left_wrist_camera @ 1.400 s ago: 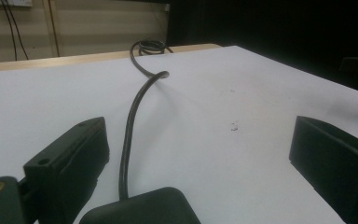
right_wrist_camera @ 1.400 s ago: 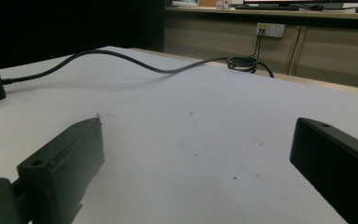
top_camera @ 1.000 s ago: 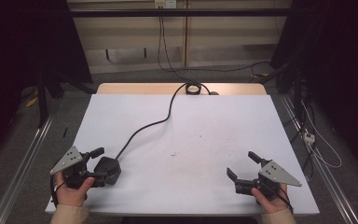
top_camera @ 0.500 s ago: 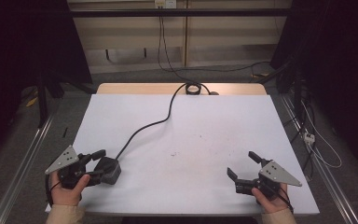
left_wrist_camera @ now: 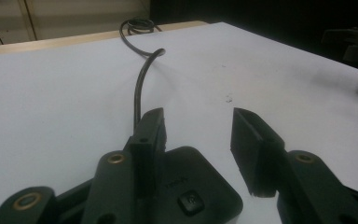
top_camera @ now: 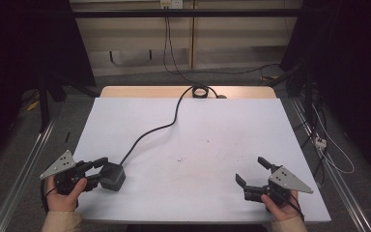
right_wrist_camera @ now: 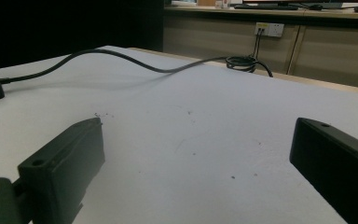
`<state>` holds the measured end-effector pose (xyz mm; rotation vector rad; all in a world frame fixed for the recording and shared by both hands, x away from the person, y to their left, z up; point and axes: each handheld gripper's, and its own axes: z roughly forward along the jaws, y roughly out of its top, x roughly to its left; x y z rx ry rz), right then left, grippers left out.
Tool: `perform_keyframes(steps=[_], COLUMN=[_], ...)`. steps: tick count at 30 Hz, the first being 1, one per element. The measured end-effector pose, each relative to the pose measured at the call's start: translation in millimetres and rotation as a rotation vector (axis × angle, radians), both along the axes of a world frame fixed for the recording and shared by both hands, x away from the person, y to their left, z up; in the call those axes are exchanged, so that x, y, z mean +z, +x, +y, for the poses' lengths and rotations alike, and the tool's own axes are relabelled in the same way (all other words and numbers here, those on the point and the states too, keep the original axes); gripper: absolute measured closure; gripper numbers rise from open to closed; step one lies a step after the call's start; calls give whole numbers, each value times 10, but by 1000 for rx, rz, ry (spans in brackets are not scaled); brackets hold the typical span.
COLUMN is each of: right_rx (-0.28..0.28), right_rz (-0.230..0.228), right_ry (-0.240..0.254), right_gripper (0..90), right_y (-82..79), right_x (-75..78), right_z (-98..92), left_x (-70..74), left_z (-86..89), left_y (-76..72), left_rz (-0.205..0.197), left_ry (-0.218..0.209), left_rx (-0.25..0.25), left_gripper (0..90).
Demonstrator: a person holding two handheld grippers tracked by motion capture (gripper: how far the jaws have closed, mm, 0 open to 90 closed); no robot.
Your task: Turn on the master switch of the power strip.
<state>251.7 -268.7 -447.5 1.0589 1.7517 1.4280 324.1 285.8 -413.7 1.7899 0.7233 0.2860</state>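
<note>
At the table's [top_camera: 207,145] near-left corner, left gripper [top_camera: 96,170] (jaws just closing) straddles the black box [top_camera: 113,176].

White table [top_camera: 212,125] w/ pwr adapter [top_camera: 113,177], cable [top_camera: 159,128]

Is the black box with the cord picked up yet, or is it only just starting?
Only just starting. Done: the left gripper has reached the black box, and its jaws have just been closing with the box between them. In hand: one jaw lies against the box, the other stands a little clear, so no firm grip shows. The box sits on the white table with its cord attached. Left: gripping and moving it. The right gripper waits open.
</note>
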Motion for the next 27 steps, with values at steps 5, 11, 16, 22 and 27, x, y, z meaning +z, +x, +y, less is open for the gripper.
perform_keyframes(steps=[5,11,16,22,27], right_rx=[-1,-2,-1,0,-1], right_rz=[2,3,4,4,3], right_ry=[2,0,0,-1,-2], right_gripper=[26,27,27,28,29], right_y=[0,0,2,3,3], right_x=[-1,-2,-4,-6,-5], right_z=[-2,-3,-1,1,1], left_x=[0,9,3,17,18], left_z=[33,83,91,91,91], left_y=[9,15,19,14,12], left_rz=[0,1,10,13,18], left_ry=[30,51,66,71,72], left_rx=[-6,-15,-21,-41,-44], left_gripper=[591,648,705,778,791])
